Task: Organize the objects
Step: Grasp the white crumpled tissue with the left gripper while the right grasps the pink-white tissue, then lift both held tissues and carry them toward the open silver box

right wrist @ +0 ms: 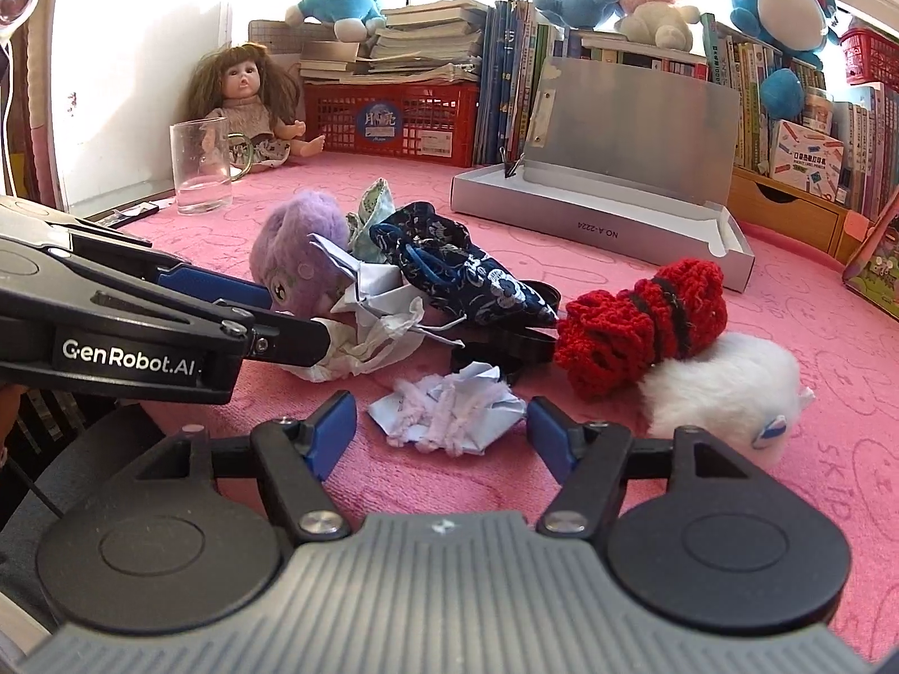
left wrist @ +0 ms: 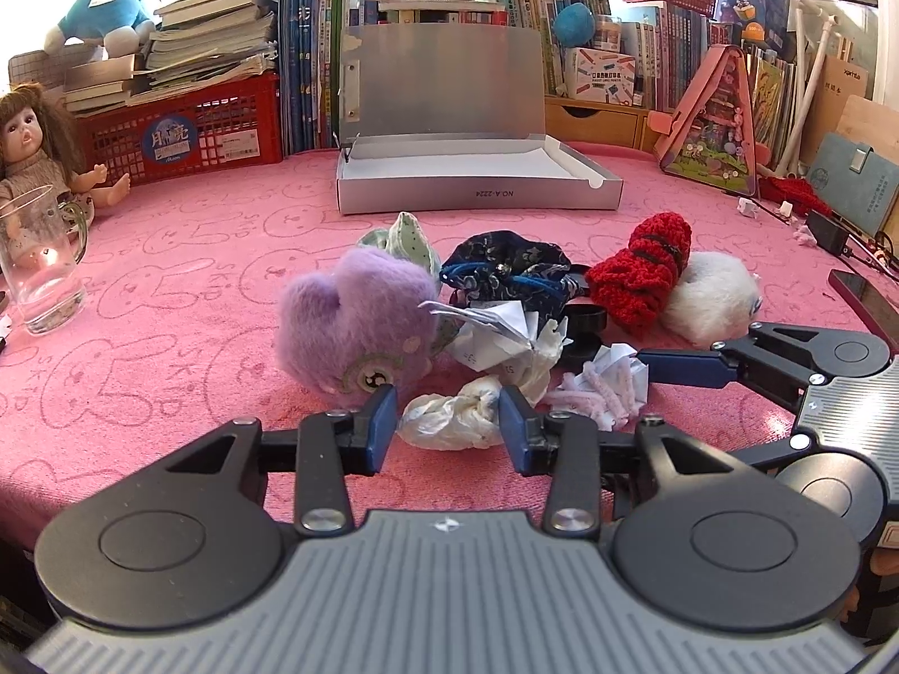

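Pretty cluttered pile in the middle of the worktop (left wrist: 168,258), which has a pink bunny-print towel over it. The left gripper (left wrist: 446,421) has its jaws clenched on a crumpled white plastic wad (left wrist: 455,415) at the near edge of the pile; both blue pads look pressed against its sides. The right gripper (right wrist: 441,432) has its jaws released, sitting either side of a scrunched paper ball with pale pink fuzzy strips (right wrist: 444,413) but not touching it as far as I can see.

Behind those: a purple plush toy (left wrist: 354,320) on the left side of the pile, folded white paper (left wrist: 494,326) leaning against it, a dark blue patterned pouch (left wrist: 505,269) behind the paper, and a green dotted cloth (left wrist: 410,238) poking up at the back. To the right there's a red knitted bundle (left wrist: 646,275) resting against a white fluffy toy (left wrist: 711,297). Some black ring-shaped thing (left wrist: 584,326) sits between the pouch and the red knit.

Toward the far edge is an open silver box (left wrist: 477,191), lid standing up, nothing inside that I can see. Glass mug (left wrist: 39,275) near the left edge, doll (left wrist: 33,146) in the far left corner.
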